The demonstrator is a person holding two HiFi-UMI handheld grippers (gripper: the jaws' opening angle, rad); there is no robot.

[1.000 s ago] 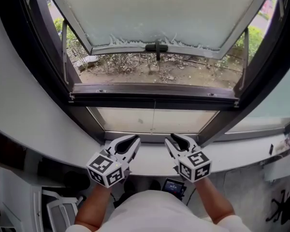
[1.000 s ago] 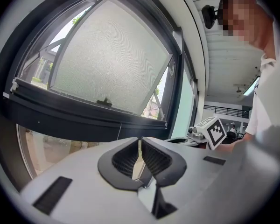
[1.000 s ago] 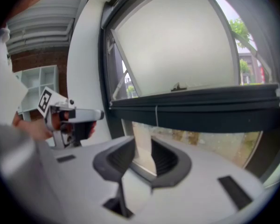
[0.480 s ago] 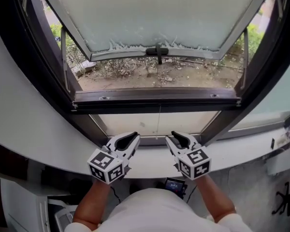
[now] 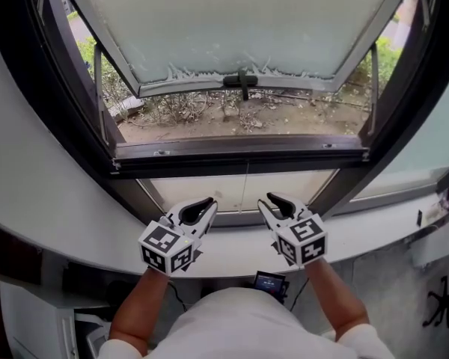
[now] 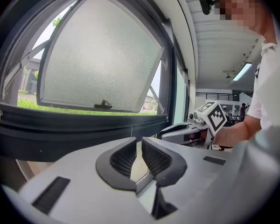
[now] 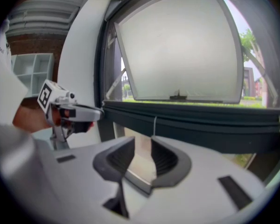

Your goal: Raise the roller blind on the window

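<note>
Roller blind [image 5: 239, 164] dark, cord [image 5: 246, 191] hanging.

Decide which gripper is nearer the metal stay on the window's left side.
Left. The left gripper sits below the stay and to its right, over the sill; the right gripper is further right, past the hanging cord.
</note>
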